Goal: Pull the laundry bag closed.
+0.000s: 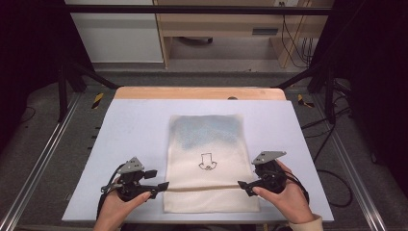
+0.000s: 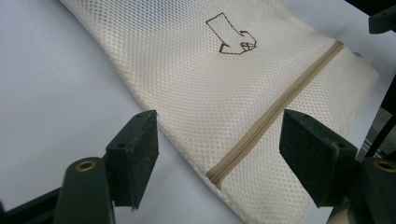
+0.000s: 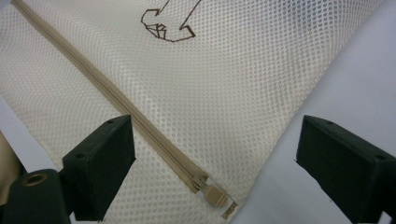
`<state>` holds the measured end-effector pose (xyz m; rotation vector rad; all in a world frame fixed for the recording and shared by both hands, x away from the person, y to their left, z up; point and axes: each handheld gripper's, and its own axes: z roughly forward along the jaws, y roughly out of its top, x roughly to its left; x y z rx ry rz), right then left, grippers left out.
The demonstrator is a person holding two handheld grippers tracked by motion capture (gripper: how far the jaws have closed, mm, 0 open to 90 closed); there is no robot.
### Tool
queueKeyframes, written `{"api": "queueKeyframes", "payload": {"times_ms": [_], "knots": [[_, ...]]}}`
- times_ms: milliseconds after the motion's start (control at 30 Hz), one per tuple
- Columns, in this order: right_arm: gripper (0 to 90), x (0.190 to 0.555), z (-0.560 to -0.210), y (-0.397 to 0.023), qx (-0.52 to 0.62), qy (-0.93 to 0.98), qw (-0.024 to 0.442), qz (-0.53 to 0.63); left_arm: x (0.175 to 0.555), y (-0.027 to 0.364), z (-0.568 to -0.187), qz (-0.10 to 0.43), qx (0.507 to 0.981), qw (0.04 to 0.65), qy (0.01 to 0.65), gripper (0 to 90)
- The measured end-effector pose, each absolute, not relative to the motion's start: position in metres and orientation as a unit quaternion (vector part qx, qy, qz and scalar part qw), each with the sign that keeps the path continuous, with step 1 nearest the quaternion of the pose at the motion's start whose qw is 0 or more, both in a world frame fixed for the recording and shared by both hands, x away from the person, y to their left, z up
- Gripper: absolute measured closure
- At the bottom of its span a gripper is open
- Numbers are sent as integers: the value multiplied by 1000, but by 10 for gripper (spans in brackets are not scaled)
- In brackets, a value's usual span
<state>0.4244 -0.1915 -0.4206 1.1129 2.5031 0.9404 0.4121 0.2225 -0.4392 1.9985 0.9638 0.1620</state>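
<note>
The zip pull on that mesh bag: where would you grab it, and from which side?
Grip the small tan zip pull itself. It lies at the zip's end, by the right edge of the mesh bag, and its tab sticks out past the slider. Come in low from the right with the right tongs, which are open beside it. Pinch it across its flat faces; it lies flat, so lifting may be fiddly.
</note>
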Motion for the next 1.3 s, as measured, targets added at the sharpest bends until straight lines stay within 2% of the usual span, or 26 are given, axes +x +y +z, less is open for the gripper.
{"api": "queueKeyframes", "payload": {"times_ms": [167,267,400,633,933,1300], "knots": [[77,428,-415,-186,386,855,128,321,415,228,-431,81,805,434,395,224],[72,431,-409,-187,391,853,136,319,418,228,-427,89,807,424,401,136],[65,433,-404,-187,393,850,146,320,421,227,-423,88,815,405,405,82],[65,438,-401,-185,398,848,156,314,426,223,-416,95,830,380,397,77],[73,459,-392,-179,420,839,169,301,438,202,-410,101,867,312,374,71],[82,469,-394,-180,428,837,171,295,456,206,-417,103,866,294,390,78]]}}
